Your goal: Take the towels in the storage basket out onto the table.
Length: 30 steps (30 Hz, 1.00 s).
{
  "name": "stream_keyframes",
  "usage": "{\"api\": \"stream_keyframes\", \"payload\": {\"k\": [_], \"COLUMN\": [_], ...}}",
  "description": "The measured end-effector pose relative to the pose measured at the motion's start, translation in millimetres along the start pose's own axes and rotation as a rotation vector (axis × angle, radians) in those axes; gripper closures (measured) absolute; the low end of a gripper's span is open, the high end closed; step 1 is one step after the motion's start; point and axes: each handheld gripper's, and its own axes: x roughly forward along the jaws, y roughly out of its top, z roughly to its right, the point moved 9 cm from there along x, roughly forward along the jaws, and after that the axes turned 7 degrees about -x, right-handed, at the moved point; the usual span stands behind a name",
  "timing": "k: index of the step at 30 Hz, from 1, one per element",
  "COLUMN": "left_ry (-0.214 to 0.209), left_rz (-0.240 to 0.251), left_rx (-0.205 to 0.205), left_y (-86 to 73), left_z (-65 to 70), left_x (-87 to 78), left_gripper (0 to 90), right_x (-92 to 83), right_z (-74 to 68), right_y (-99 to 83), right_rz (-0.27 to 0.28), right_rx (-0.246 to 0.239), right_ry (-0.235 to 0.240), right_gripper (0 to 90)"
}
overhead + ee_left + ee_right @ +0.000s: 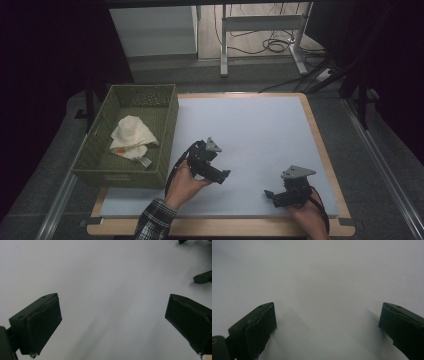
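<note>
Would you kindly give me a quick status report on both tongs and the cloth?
Left tongs open, empty, over the mat. Right tongs open, empty. Cloth lies in the basket. Nothing in the way.

My high camera looks down over the table [260, 125]; both gripper cameras skim close above its white top.

white mat [250, 130] open ahead, green basket [165, 127] blocking left

White cloth [131, 137] in green basket [165, 150]; 2 grippers over white table [260, 130].
</note>
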Motion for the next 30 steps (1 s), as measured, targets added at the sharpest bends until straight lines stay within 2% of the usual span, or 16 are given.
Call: {"api": "stream_keyframes", "payload": {"k": [8,12,18,25,30], "left_ry": [-0.012,-0.001,-0.018,0.022,0.061], "left_rz": [-0.002,-0.001,0.017,0.009,0.005], "left_rx": [0.005,0.003,-0.023,-0.008,-0.018], "left_y": [19.7,28.7,42.6,52.6,53.6], "left_z": [-3.6,-11.2,-22.5,-38.5,-57.5], "left_x": [-14.2,-22.8,-36.9,-51.1,-57.9], "left_gripper": [0.4,0.0,0.0,0.0,0.0], "right_x": [0.1,0.1,0.3,0.3,0.3], "right_z": [0.2,0.2,0.1,0.1,0.1], "right_y": [0.0,0.1,0.2,0.2,0.2], "right_rz": [0.001,0.001,0.002,0.003,0.003], "right_rx": [-0.002,-0.002,-0.001,-0.001,-0.001], "right_ry": [0.0,0.0,0.0,0.0,0.0], "right_gripper": [1.3,1.3,1.3,1.3,1.3]}}
